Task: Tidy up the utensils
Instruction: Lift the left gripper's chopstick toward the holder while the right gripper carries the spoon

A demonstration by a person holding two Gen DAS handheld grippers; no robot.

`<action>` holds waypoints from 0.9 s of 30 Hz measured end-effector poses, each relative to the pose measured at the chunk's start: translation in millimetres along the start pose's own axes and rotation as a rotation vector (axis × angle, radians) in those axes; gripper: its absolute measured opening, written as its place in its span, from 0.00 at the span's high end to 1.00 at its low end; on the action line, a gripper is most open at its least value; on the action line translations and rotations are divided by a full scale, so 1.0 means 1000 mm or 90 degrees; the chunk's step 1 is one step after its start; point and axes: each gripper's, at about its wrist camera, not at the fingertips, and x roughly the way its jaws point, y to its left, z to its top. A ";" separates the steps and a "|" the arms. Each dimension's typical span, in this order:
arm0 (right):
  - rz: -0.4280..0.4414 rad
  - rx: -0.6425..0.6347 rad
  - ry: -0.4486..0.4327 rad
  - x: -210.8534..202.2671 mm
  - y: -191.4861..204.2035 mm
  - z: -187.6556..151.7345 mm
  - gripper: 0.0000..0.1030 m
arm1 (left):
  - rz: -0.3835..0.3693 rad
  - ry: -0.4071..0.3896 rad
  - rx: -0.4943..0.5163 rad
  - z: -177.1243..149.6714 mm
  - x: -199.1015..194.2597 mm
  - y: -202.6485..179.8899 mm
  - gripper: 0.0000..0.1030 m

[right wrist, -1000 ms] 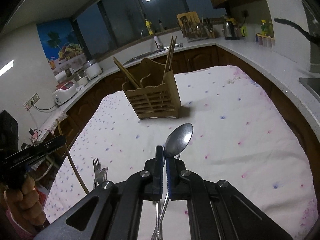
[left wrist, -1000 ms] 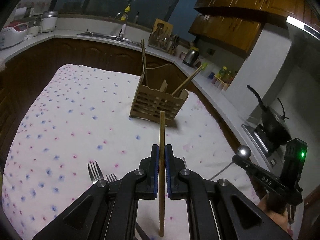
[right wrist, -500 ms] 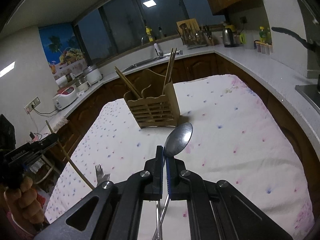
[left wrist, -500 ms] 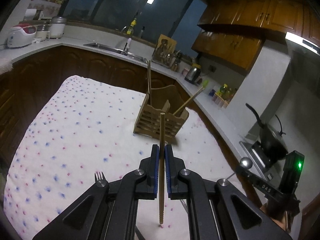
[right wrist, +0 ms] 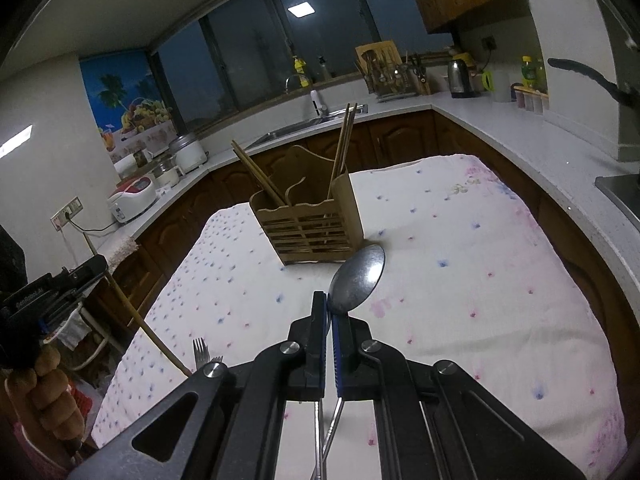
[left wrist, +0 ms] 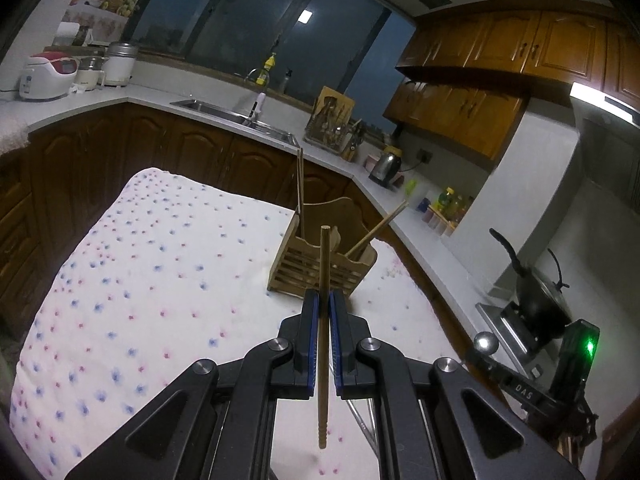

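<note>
Wooden chopstick (left wrist: 323,316) stands clamped in the closed left gripper (left wrist: 323,320), at frame centre. The right gripper (right wrist: 331,320) is closed on a metal spoon (right wrist: 358,280). The wooden holder (right wrist: 308,224) stands above centre on the dotted cloth (right wrist: 460,280).

Both grippers' jaws clamped tight.
</note>
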 end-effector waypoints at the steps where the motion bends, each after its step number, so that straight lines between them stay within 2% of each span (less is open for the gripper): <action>1: 0.000 0.000 0.000 0.000 0.000 0.000 0.97 | 0.000 -0.001 -0.001 0.000 -0.001 0.000 0.96; 15: 0.002 -0.004 -0.010 0.008 -0.001 0.013 0.97 | -0.001 -0.009 -0.003 0.006 0.009 -0.001 0.96; 27: 0.002 -0.033 -0.045 0.026 0.002 0.059 0.97 | -0.009 -0.052 0.026 0.046 0.037 -0.008 0.96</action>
